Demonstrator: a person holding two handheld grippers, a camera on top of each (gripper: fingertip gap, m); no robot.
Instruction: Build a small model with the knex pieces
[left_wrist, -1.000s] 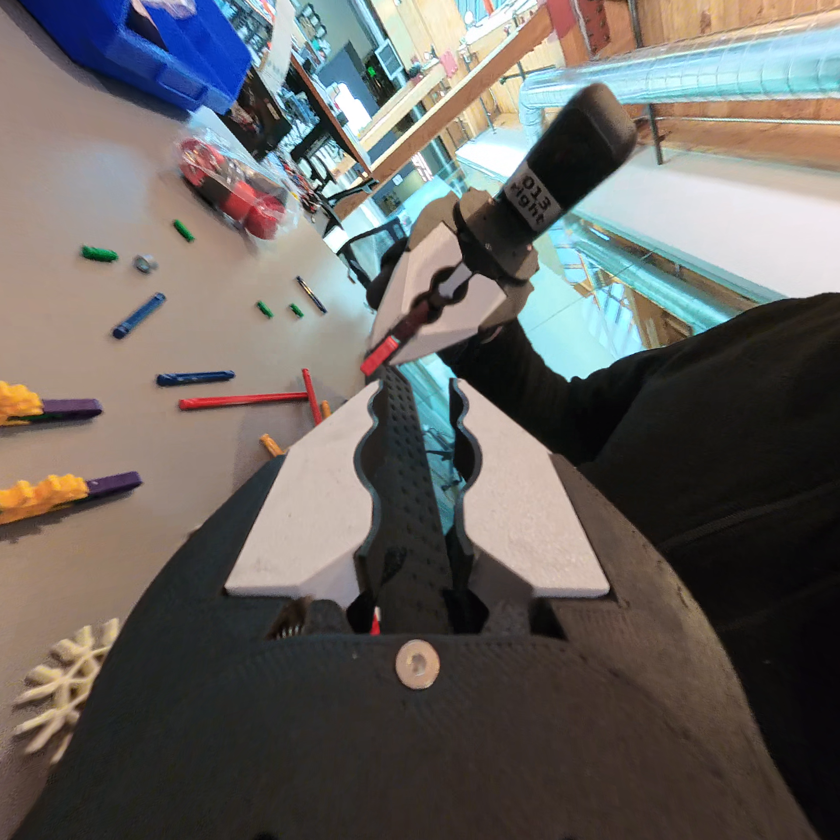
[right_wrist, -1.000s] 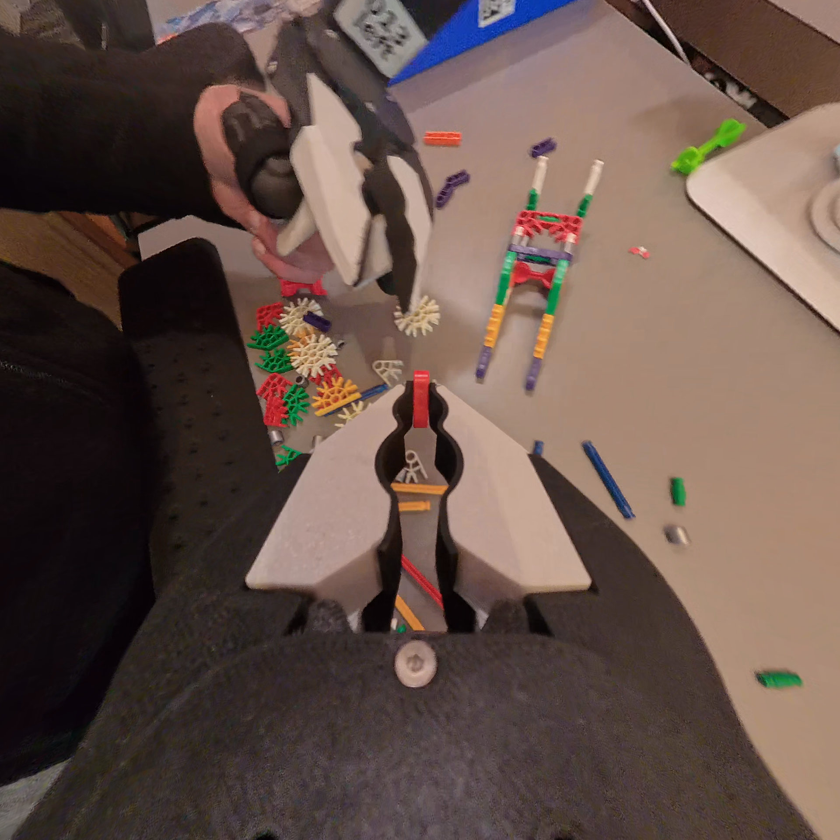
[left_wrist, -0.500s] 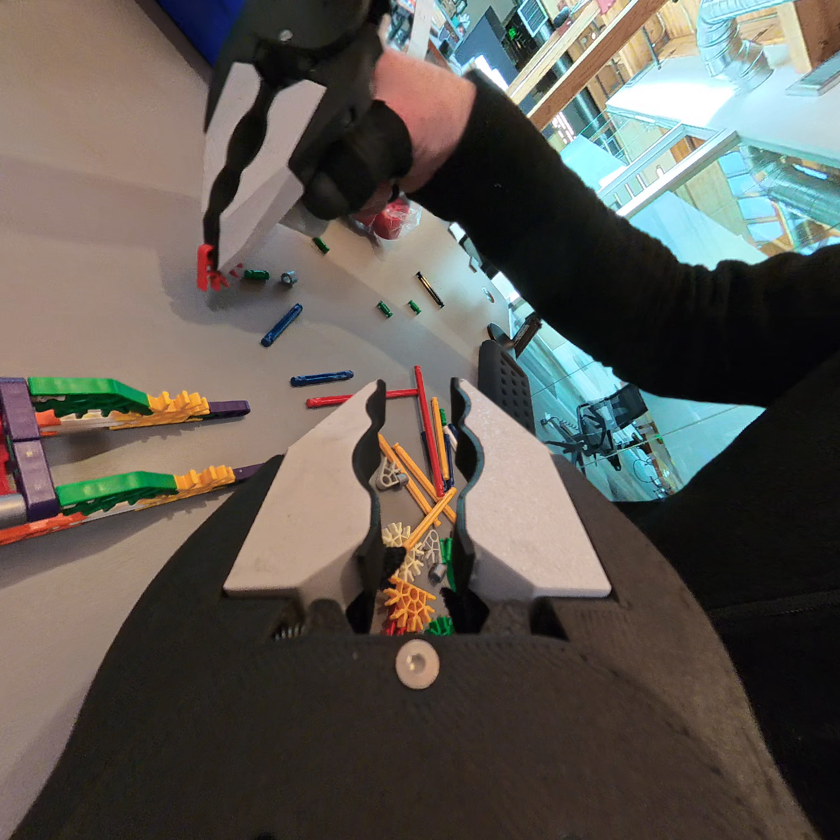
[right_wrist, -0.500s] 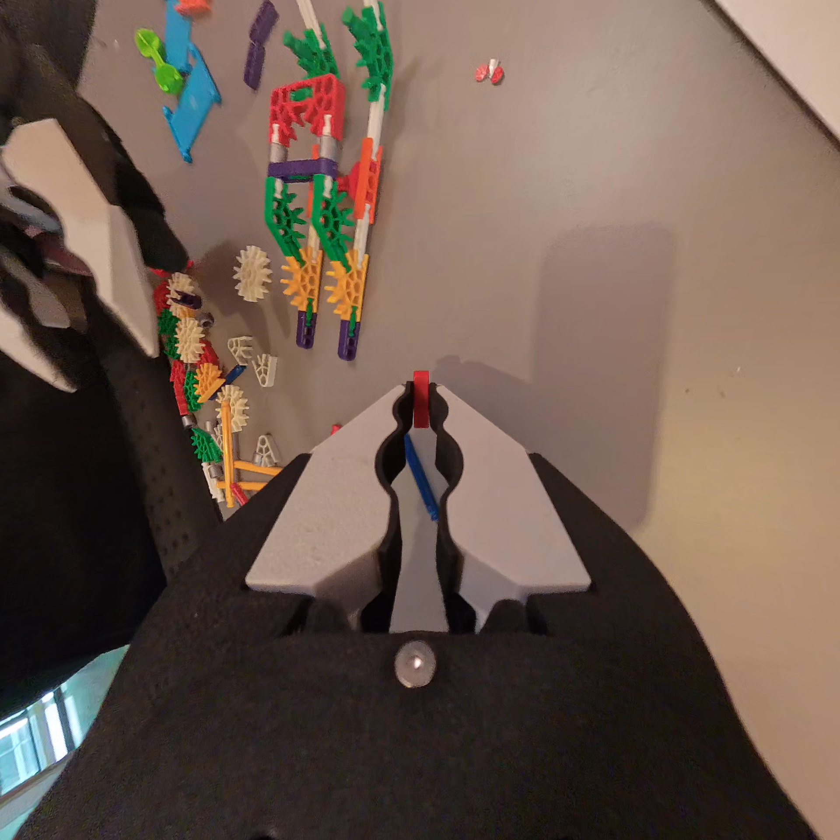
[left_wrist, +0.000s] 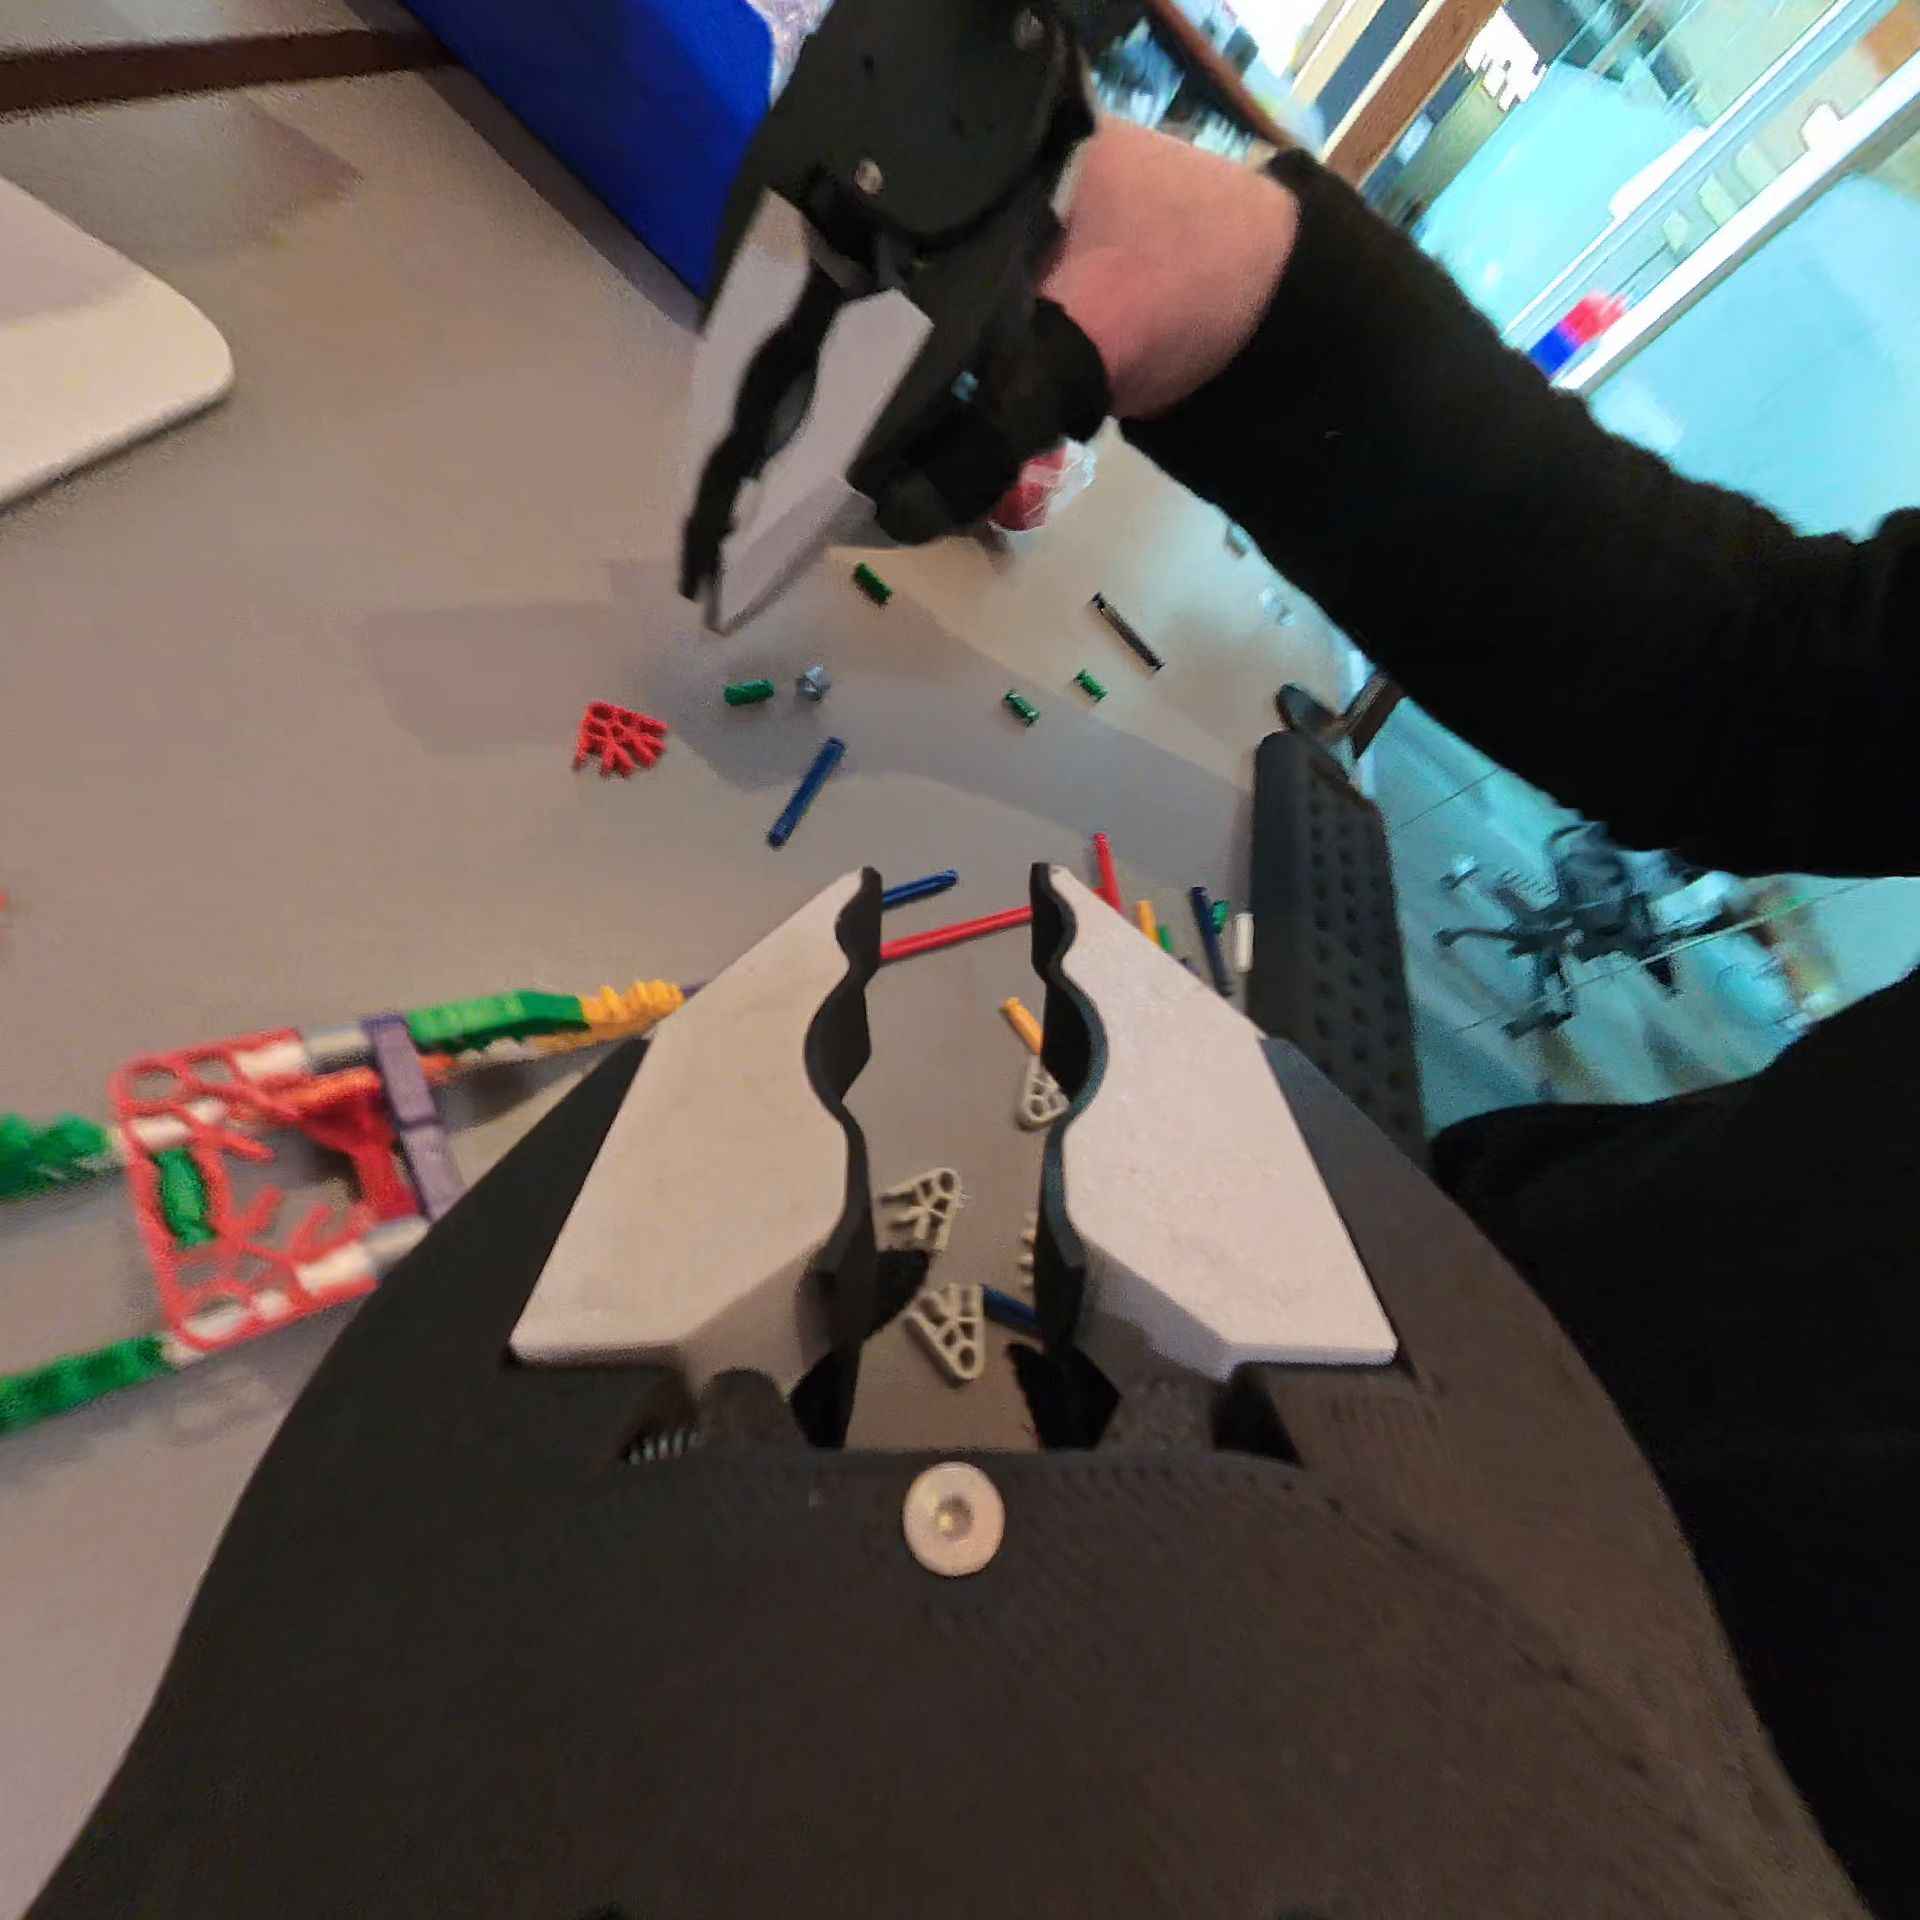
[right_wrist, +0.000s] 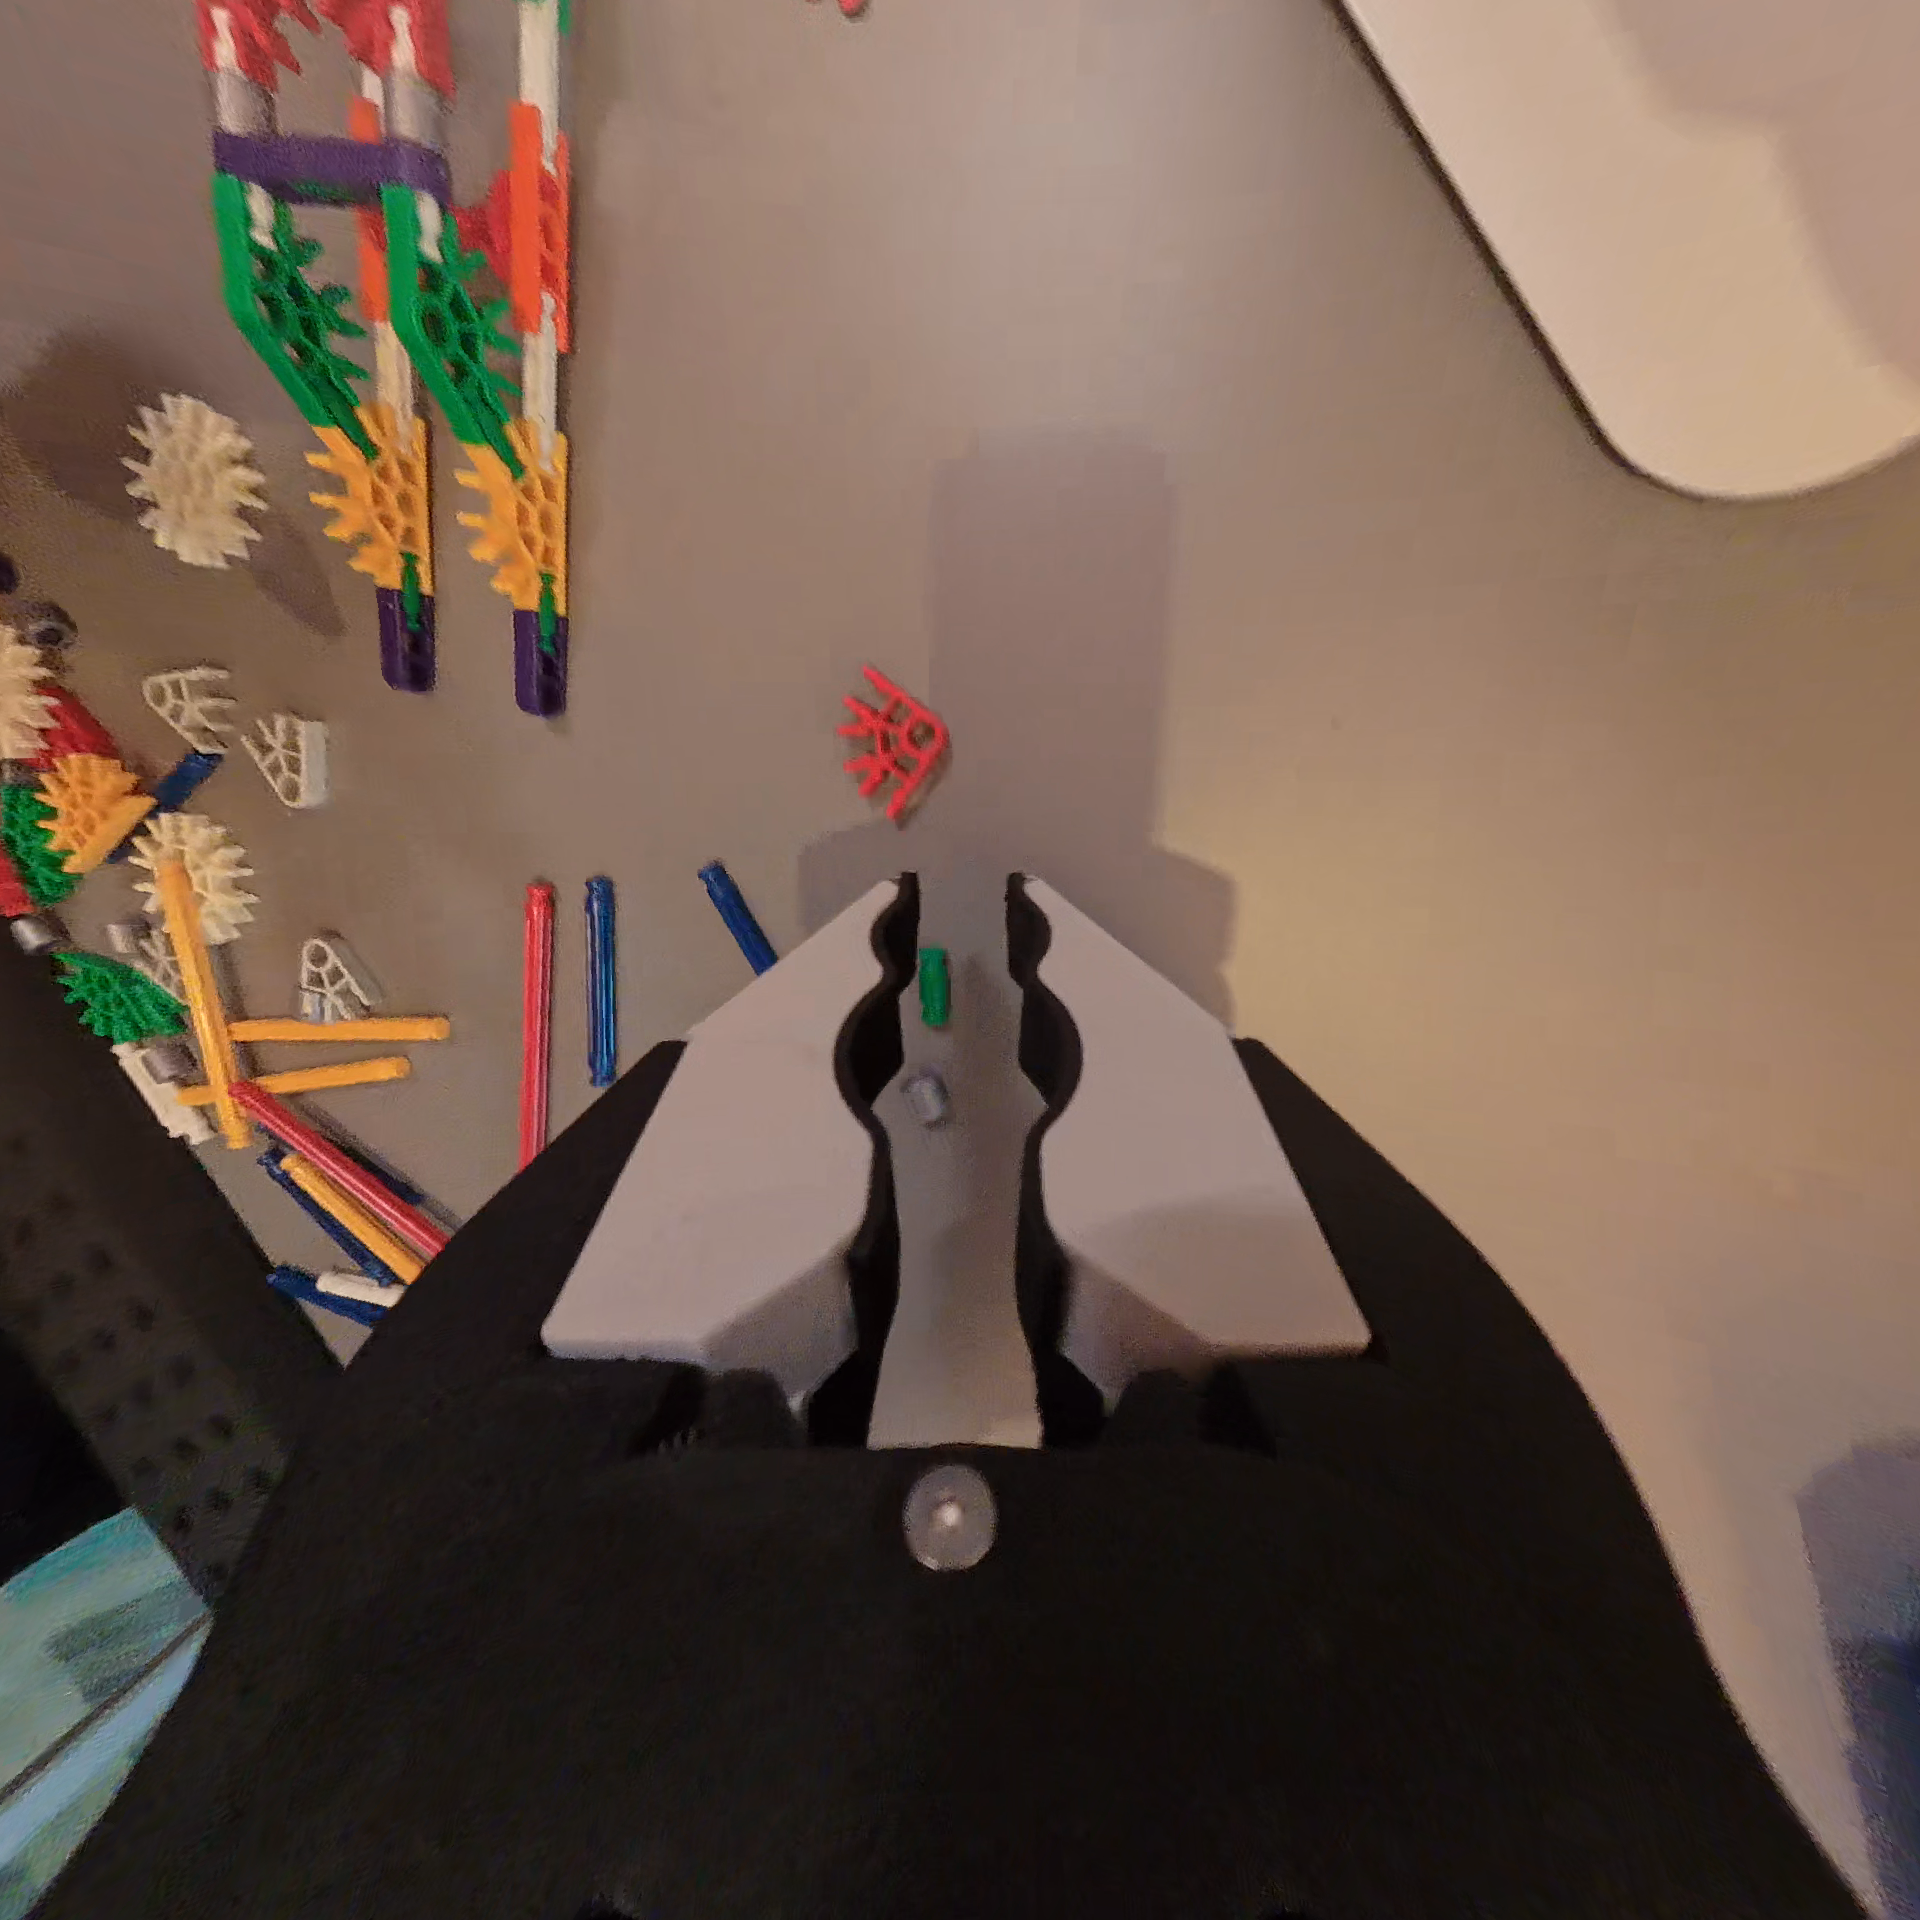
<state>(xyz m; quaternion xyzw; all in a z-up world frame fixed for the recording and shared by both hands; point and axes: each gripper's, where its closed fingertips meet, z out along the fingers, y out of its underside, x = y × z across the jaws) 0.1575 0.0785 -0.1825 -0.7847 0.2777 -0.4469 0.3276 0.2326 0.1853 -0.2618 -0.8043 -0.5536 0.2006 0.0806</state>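
Note:
A red fan-shaped connector piece (right_wrist: 894, 740) lies loose on the grey table, just ahead of my right gripper (right_wrist: 961, 883), which is open and empty above it. The piece also shows in the left wrist view (left_wrist: 620, 738), below the right gripper (left_wrist: 717, 592). My left gripper (left_wrist: 954, 883) is open and empty, hovering over grey connectors (left_wrist: 920, 1210) and coloured rods. A built frame of red, green, yellow and purple pieces (right_wrist: 416, 343) lies to the left of the red piece; in the left wrist view it (left_wrist: 270, 1153) is at the left.
A heap of loose connectors and rods (right_wrist: 187, 966) lies at the table's left edge. A small green rod (right_wrist: 933, 987) and a grey spacer (right_wrist: 923, 1096) lie between my right fingers. A pale tray (right_wrist: 1662, 260) is at the upper right. A blue bin (left_wrist: 634, 94) stands behind. The red fan-shaped connector piece (right_wrist: 894, 740) is about 4 cm from my right fingertips. Seen from the left wrist view (left_wrist: 618, 727) as well.
My right gripper held the red connector half a second ago; it has opened and the piece now lies on the table. My left gripper has swung toward the frame.

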